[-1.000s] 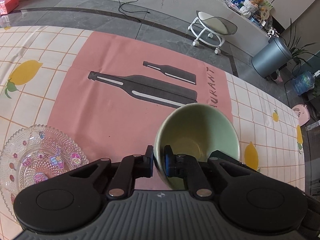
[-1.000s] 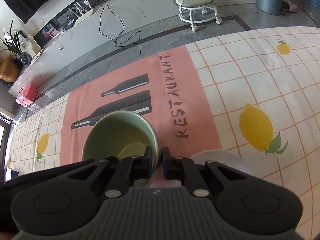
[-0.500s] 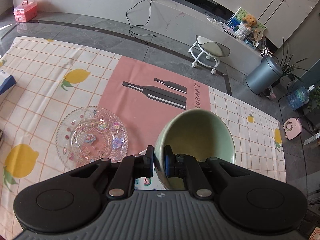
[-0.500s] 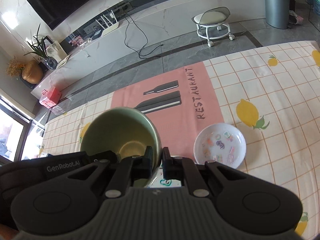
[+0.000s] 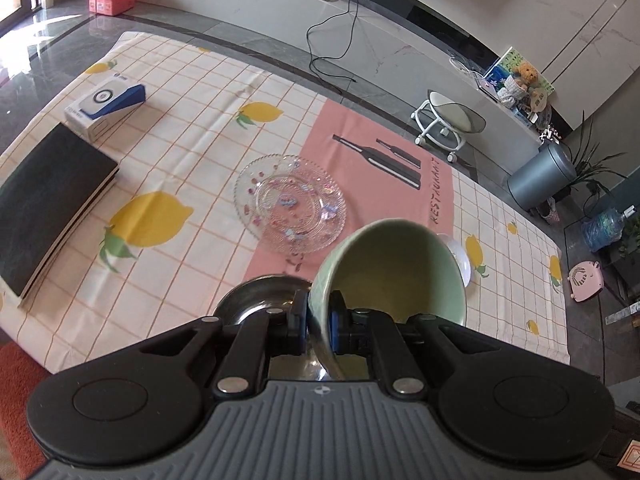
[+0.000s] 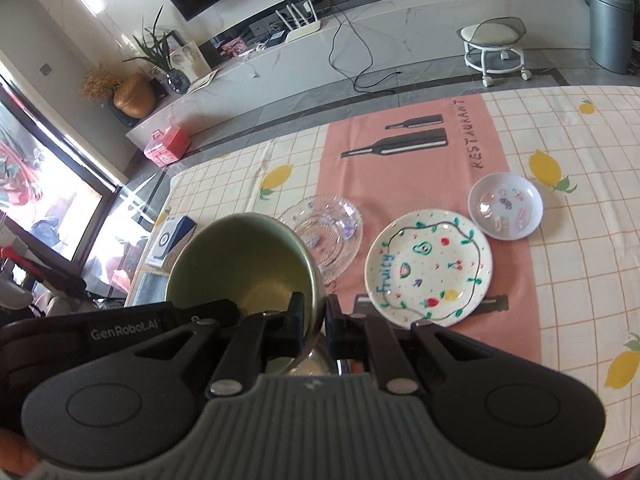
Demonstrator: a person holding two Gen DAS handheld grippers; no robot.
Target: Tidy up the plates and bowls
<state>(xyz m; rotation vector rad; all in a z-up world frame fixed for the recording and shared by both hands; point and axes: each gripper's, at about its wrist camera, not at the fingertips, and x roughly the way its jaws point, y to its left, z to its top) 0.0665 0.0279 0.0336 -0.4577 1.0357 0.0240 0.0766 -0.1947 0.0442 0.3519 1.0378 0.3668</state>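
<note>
Lemon-print cloth with a pink panel (image 6: 420, 184) covers the bench; a grey tiled floor and a long white ledge lie beyond. Left hand-held gripper (image 5: 318, 322): fingers pinching the near rim of a green bowl (image 5: 396, 268), which is tilted and lifted clear of the cloth. Right hand-held gripper (image 6: 316, 322): fingers pinching the opposite rim of the same bowl (image 6: 240, 264). On the cloth lie a clear glass plate (image 5: 290, 204), a white painted plate (image 6: 428, 268) and, just beside it, a small white dish (image 6: 506, 206). A steel bowl (image 5: 256, 298) sits under the left gripper. A black book (image 5: 48, 204) and a blue-and-white box (image 5: 104, 106) lie well apart from the plates.
</note>
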